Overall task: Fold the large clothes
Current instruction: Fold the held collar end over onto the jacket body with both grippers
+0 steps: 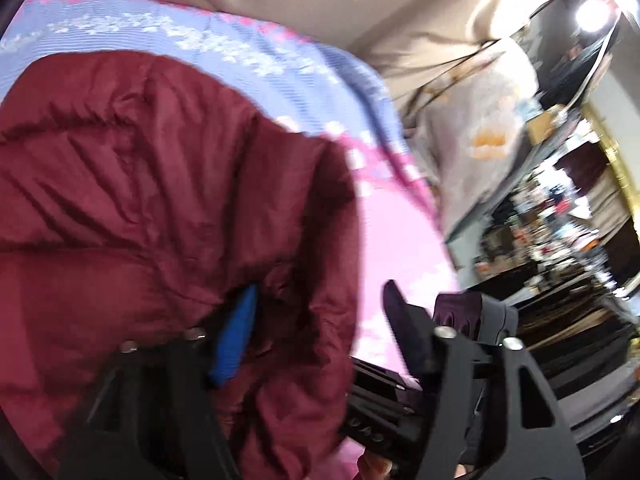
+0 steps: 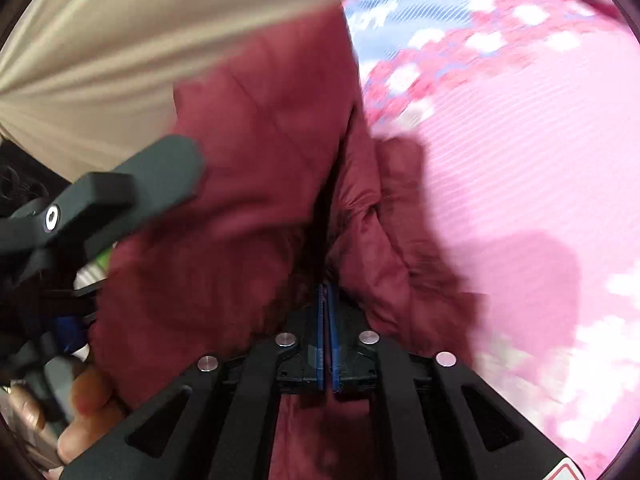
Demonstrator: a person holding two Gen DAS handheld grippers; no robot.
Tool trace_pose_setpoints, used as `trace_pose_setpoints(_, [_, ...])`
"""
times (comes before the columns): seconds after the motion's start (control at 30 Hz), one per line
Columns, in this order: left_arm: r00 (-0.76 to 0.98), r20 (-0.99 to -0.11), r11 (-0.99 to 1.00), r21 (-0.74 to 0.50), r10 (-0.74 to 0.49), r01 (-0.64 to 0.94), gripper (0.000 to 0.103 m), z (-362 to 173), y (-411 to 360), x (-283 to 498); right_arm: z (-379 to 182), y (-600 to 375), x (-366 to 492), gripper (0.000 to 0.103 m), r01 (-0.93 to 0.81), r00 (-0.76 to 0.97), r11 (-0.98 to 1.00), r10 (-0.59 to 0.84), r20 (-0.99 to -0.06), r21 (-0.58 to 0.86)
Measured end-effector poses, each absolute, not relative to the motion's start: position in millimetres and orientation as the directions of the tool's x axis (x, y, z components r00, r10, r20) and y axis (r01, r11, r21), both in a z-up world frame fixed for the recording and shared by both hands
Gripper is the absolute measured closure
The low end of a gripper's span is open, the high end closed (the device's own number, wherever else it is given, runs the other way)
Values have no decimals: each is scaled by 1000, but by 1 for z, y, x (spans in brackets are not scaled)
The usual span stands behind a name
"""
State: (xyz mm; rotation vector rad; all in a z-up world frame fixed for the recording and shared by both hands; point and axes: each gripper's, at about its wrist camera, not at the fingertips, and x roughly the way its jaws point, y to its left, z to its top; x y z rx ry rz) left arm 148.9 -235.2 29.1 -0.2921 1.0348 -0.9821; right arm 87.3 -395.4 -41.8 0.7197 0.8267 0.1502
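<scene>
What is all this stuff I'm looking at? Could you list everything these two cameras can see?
Puffer jacket: one, dark red, quilted, lying on the bedsheet, partly gathered up.
Bedsheet: one, pink and blue with white flowers, spread under the jacket.
Curtain: one, beige, pleated, behind the bed.
Cluttered shelves: blurred, to the right in the left camera view; contents cannot be told.
Left gripper: one, black with a blue pad, jaws open, jacket fabric between them but not pinched.
Right gripper: one, black with blue pads, shut on the jacket.
Person's hand: fingers on the left gripper's handle.
</scene>
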Motion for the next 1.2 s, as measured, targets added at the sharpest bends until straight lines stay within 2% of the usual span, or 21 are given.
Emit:
trace_pose_setpoints(0.03, [145, -570, 542, -627, -809, 559, 24, 34, -234, 145, -34, -404, 74, 90, 157, 703, 758, 364, -611, 633])
trace_pose_setpoints(0.07, [148, -549, 522, -625, -822, 580, 22, 45, -231, 139, -28, -411, 63, 88, 165, 719, 763, 341, -606, 626])
trace_pose_setpoints(0.17, [148, -444, 434, -659, -884, 614, 21, 82, -205, 127, -3, -425, 26, 72, 169, 773, 786, 268, -575, 594])
trace_pose_setpoints(0.23, [210, -392, 435, -673, -895, 598, 15, 106, -172, 124, 17, -422, 0, 51, 136, 810, 811, 239, -535, 568])
trace_pose_setpoints(0.33, [313, -339, 462, -662, -887, 591, 13, 128, -123, 114, 48, -398, -22, 33, 28, 846, 852, 258, -466, 523])
trace_pose_setpoints(0.43, [445, -385, 585, -605, -809, 540, 11, 127, -81, 101, 74, -367, -44, 25, -86, 846, 883, 309, -435, 461])
trace_pose_setpoints(0.6, [524, -583, 784, -447, -620, 431, 11, 74, -64, 82, 81, -299, -33, 22, -187, 822, 902, 361, -441, 390])
trace_pose_setpoints(0.67, [511, -612, 797, -448, -603, 405, 11, 57, -68, 80, 81, -282, -28, 22, -200, 820, 916, 351, -453, 348])
trace_pose_setpoints(0.8, [502, -665, 833, -436, -553, 340, 12, 33, -70, 81, 81, -256, -16, 22, -133, 823, 956, 253, -508, 261])
trace_pose_setpoints(0.83, [501, -674, 840, -424, -542, 338, 12, 31, -71, 79, 78, -257, -14, 26, -119, 816, 957, 246, -523, 265])
trace_pose_setpoints(0.87, [503, -684, 848, -410, -529, 335, 13, 28, -75, 80, 71, -260, -11, 34, -98, 806, 958, 236, -543, 271])
trace_pose_setpoints(0.9, [505, -687, 852, -400, -522, 338, 13, 26, -77, 77, 67, -263, -9, 62, -79, 801, 959, 223, -555, 271])
trace_pose_setpoints(0.93, [511, -692, 859, -377, -510, 346, 13, 25, -79, 75, 58, -272, -6, 82, -45, 787, 957, 210, -580, 285])
trace_pose_setpoints(1.03, [525, -710, 876, -301, -469, 376, 13, 20, -90, 66, 42, -305, -13, 92, 31, 784, 926, 212, -584, 377])
trace_pose_setpoints(1.2, [497, -741, 872, -250, -452, 421, 13, 5, -109, 65, 4, -355, -36, 93, 110, 754, 826, 293, -588, 553])
